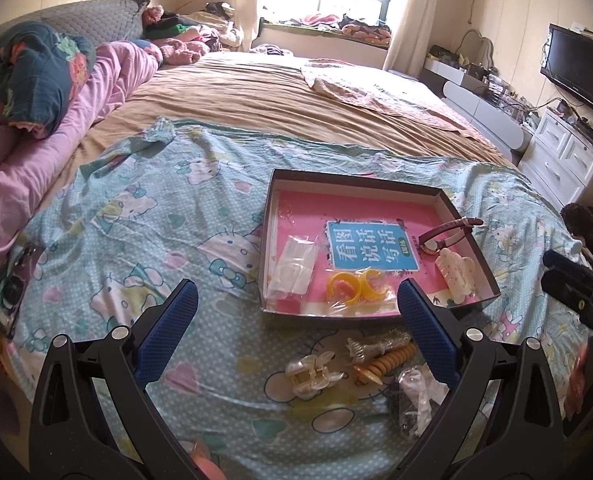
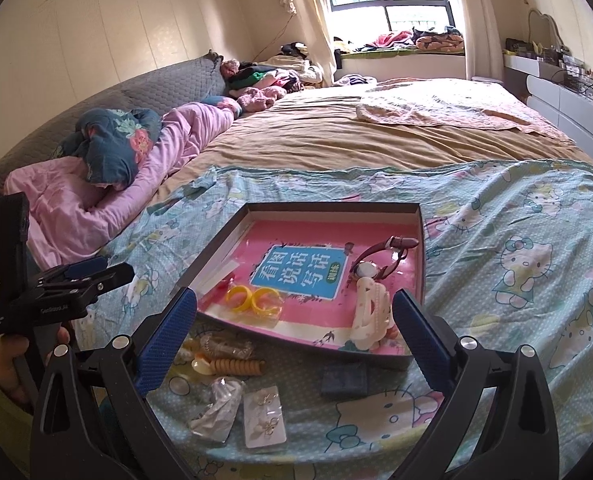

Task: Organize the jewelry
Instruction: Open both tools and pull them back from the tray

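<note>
Jewelry lies in two groups on the cartoon-print sheet (image 1: 144,216) near the bed's front edge; inside the shallow box (image 1: 474,240) sit a watch (image 1: 448,236), a white hair claw (image 1: 456,272), yellow rings in a bag (image 1: 354,286) and a clear packet (image 1: 292,266); just outside the box's near wall lie a pearly claw clip (image 1: 310,374), a tan spiral tie (image 1: 388,362) and an earring card (image 2: 265,420). Left gripper (image 1: 296,320) and right gripper (image 2: 294,322) both hover released, jaws wide, grasping nothing.
</note>
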`<state>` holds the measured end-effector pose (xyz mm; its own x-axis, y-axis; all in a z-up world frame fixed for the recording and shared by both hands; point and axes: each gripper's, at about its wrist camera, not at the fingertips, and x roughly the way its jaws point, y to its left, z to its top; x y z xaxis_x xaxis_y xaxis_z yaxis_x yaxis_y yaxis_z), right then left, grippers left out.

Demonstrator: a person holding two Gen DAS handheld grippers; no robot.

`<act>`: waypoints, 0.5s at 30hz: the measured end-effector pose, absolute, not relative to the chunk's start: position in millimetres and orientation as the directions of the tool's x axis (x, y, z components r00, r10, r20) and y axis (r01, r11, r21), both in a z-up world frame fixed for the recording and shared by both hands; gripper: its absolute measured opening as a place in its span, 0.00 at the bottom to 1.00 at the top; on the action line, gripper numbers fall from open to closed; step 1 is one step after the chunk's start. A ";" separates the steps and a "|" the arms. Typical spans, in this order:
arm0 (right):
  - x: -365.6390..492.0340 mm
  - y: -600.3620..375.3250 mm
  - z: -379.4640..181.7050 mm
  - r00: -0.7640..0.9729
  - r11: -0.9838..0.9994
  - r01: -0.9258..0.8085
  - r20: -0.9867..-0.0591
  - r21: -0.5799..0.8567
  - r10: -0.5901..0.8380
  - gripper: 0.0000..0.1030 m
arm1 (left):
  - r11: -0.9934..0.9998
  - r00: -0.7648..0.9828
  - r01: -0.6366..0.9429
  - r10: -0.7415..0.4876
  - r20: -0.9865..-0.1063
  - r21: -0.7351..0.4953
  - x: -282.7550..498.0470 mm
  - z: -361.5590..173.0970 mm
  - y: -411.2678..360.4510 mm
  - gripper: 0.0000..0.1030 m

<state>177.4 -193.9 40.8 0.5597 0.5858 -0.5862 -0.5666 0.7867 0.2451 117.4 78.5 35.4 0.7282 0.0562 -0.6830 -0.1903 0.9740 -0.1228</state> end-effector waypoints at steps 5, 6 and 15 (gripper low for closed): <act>165.3 -182.1 32.9 0.521 0.765 -0.595 -0.606 0.247 0.601 0.95 | 0.970 0.715 -0.209 0.068 -0.696 -0.120 111.2 28.3 82.0 0.91; 163.1 -179.8 31.2 0.514 0.760 -0.602 -0.610 0.245 0.603 0.95 | 0.970 0.713 -0.212 0.069 -0.697 -0.120 110.6 27.4 82.8 0.91; 144.3 -161.2 13.5 0.442 0.727 -0.637 -0.652 0.256 0.616 0.95 | 0.965 0.680 -0.248 0.110 -0.725 -0.086 104.0 11.3 90.1 0.91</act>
